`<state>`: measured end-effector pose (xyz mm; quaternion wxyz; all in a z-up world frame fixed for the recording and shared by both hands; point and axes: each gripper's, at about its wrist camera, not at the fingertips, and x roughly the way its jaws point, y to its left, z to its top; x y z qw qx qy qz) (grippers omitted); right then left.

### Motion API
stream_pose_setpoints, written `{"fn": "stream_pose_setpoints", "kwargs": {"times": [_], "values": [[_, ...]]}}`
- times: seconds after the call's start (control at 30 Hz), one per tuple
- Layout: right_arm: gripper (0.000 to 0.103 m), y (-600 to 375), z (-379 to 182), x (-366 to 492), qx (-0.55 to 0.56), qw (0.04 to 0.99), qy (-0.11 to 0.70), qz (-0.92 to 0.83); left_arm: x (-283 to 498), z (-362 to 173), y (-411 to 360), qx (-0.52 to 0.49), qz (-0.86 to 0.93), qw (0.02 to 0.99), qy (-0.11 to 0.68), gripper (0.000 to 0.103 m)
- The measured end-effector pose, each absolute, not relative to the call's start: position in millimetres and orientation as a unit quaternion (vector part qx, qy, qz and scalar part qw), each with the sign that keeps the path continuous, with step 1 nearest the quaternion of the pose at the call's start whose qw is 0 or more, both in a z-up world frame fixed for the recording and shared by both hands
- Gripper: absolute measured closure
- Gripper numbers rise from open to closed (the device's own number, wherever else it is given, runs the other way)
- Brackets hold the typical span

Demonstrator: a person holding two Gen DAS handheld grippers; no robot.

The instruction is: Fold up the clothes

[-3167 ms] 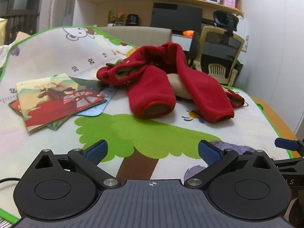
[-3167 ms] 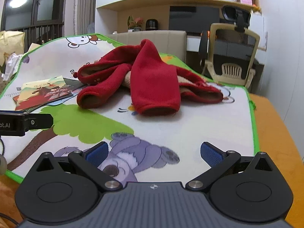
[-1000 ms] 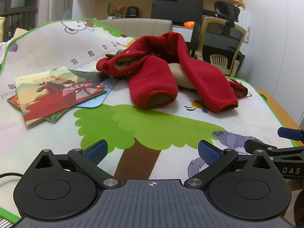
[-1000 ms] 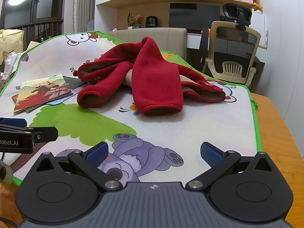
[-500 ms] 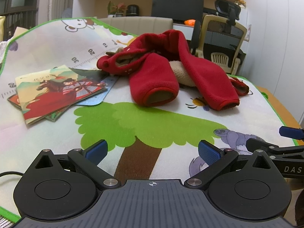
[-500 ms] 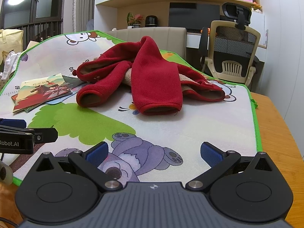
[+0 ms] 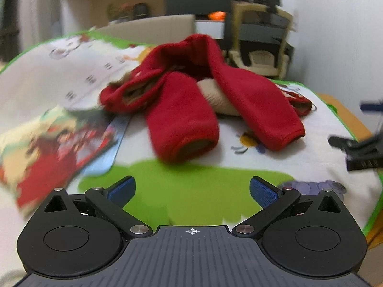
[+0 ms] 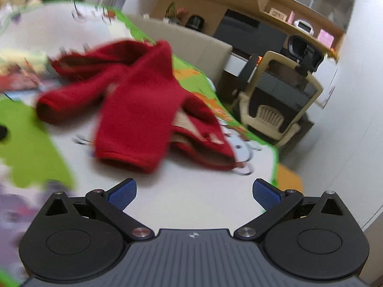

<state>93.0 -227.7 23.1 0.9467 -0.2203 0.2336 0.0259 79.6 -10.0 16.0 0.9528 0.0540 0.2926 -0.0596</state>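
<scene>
A crumpled red fleece garment (image 7: pixel 191 91) with a beige lining lies on a cartoon play mat (image 7: pixel 191 191); two sleeves point toward me. My left gripper (image 7: pixel 191 190) is open and empty, a short way in front of the nearer sleeve cuff (image 7: pixel 195 147). In the right wrist view the same red garment (image 8: pixel 141 110) lies ahead and slightly left. My right gripper (image 8: pixel 194 191) is open and empty, just short of the wide sleeve end (image 8: pixel 129 161). The right gripper's tip (image 7: pixel 354 143) shows at the right edge of the left wrist view.
Picture books (image 7: pixel 55 138) lie on the mat left of the garment. A beige office chair (image 8: pixel 277 100) stands beyond the mat's far right edge, with a padded bench (image 8: pixel 191 47) and shelves behind. Orange table surface (image 8: pixel 287 181) shows past the mat's green border.
Both grippers have moved forward toward the red garment, which looks larger now. The right gripper has also swung right and tilted. Both stay open; the frames are blurred by motion.
</scene>
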Motion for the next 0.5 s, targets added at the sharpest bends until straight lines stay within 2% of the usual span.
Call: {"fn": "stream_pose_setpoints", "kwargs": {"times": [0.07, 0.13, 0.23, 0.33, 0.5], "values": [[0.000, -229.8, 23.3, 112.5, -0.232, 0.942, 0.239, 0.039, 98.4, 17.8, -11.0, 0.055, -0.090, 0.946, 0.305, 0.000], [0.000, -227.9, 24.8, 127.5, -0.215, 0.937, 0.259, 0.091, 118.9, 18.3, -4.8, 0.014, -0.143, 0.932, 0.334, 0.000], [0.000, -219.2, 19.2, 137.5, -0.275, 0.920, 0.249, 0.126, 139.8, 15.1, 2.3, -0.047, -0.211, 0.906, 0.364, 0.000], [0.000, -210.2, 13.2, 146.8, -0.338, 0.897, 0.237, 0.157, 147.6, 12.7, 1.6, -0.066, -0.248, 0.894, 0.368, 0.000], [0.000, -238.5, 11.2, 172.4, -0.357, 0.916, 0.181, 0.038, 161.1, -1.6, -2.6, -0.036, -0.226, 0.904, 0.362, 0.000]]}}
